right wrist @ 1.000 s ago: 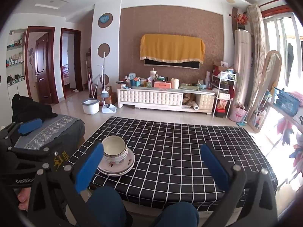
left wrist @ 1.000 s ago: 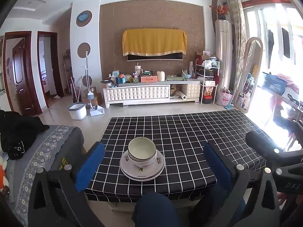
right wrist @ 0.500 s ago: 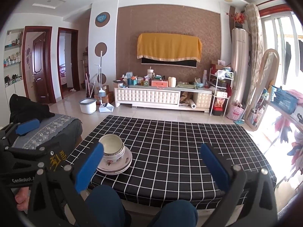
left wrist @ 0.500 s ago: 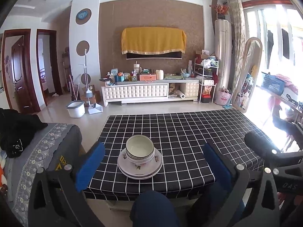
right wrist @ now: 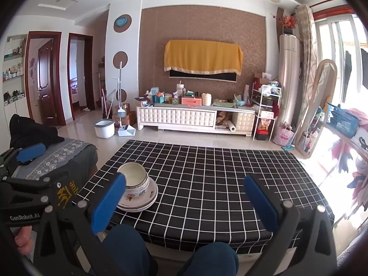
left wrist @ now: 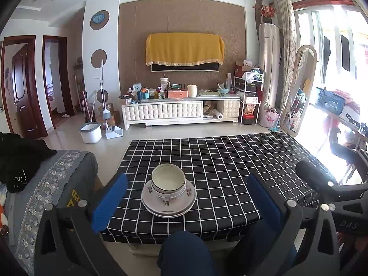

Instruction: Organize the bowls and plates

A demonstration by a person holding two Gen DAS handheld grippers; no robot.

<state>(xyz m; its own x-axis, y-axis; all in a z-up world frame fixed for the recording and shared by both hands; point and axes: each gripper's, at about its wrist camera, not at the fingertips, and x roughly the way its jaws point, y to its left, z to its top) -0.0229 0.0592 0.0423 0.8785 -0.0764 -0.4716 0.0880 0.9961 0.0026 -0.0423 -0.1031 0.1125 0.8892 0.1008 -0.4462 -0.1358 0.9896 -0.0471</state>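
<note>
White flowered bowls (left wrist: 168, 182) are nested on stacked plates (left wrist: 169, 204) near the front edge of the black checked table (left wrist: 230, 161). My left gripper (left wrist: 187, 200) is open and empty, held back above the table's front edge, with the stack between its blue pads. In the right wrist view the bowls (right wrist: 134, 180) and plates (right wrist: 142, 201) sit at the table's front left, just beyond the left pad. My right gripper (right wrist: 184, 200) is open and empty, back from the table (right wrist: 218, 172).
The person's knees (right wrist: 128, 248) are below the table's front edge. A grey-covered sofa (left wrist: 46, 184) with black clothing stands to the left. The right gripper's body (left wrist: 333, 197) shows at the right of the left view. A TV cabinet (left wrist: 181, 112) stands far behind.
Both grippers have pulled back and risen slightly, so the stack sits a little lower and farther in view. Both stay open. The stack has not moved.
</note>
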